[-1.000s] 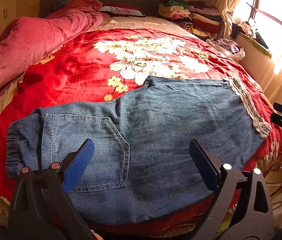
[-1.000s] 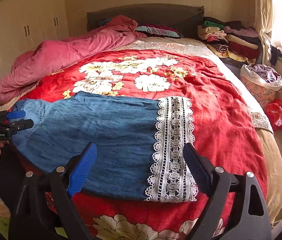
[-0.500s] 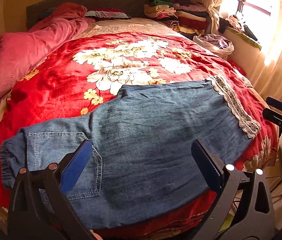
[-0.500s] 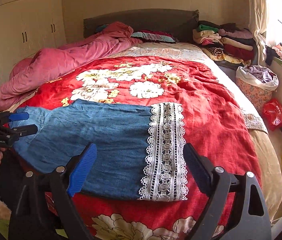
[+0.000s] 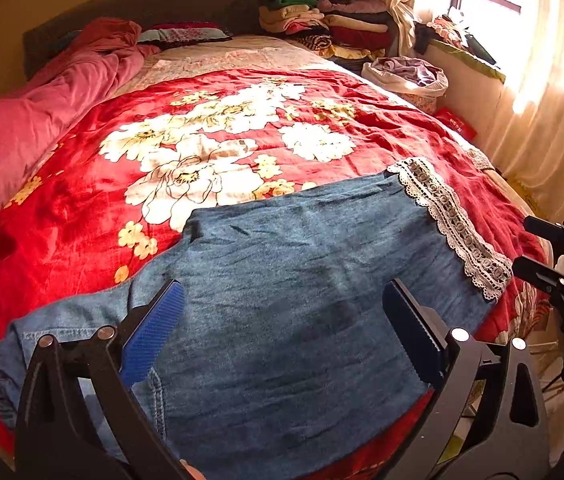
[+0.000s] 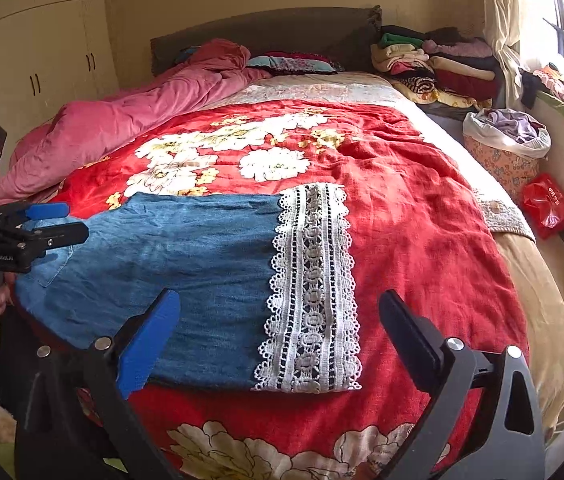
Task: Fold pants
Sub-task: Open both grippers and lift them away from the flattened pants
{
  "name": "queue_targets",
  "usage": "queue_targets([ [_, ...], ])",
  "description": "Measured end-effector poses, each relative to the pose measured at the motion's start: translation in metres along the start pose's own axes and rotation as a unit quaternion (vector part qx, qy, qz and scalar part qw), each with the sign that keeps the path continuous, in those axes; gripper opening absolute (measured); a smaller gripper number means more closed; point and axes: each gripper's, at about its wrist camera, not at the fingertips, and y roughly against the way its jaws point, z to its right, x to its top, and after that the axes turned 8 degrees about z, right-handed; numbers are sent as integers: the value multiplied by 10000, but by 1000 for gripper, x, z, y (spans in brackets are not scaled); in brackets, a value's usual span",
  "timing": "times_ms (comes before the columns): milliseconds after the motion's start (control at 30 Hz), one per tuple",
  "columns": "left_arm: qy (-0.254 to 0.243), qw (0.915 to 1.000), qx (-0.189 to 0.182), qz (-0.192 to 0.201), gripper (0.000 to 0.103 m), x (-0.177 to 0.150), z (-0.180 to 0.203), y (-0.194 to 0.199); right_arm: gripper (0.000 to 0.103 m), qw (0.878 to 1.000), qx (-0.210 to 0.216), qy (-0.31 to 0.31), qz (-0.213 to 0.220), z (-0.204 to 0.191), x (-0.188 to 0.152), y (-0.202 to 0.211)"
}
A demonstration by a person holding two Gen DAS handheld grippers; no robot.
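Note:
Blue denim pants lie flat across the near part of a bed's red flowered blanket. Their white lace hem points right and a back pocket lies at the left. My left gripper hangs open over the seat and thigh, with nothing between its pads. My right gripper is over the lace hem; its jaws are opening with nothing between them. Each gripper also shows in the other's view: the right gripper off the hem end, the left gripper at the waist end.
A pink duvet is bunched along the bed's left side. Folded clothes are stacked at the head on the right. A laundry basket and a red bag stand beside the bed under the window. Wardrobe doors line the left wall.
My left gripper has moved right along the pants, so the back pocket has slid toward the left edge of its view. The right gripper's jaws have spread slightly; it has stayed in place.

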Motion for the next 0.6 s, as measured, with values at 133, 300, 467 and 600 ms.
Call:
queue_targets([
  [133,-119,9998,-159,-43,93,16,9,-16,98,9999,-60,-124,-70,10,-6,-3],
  [300,-293,9987,-346,-227,93,33,19,-47,98,9989,-79,-384,-246,22,-19,-10],
  [467,-531,9955,-610,-492,93,45,30,-87,98,9971,119,-650,-384,27,-26,-18],
  [600,-594,9923,-841,-693,93,54,35,-118,98,9952,169,-834,-487,29,-31,-28],
])
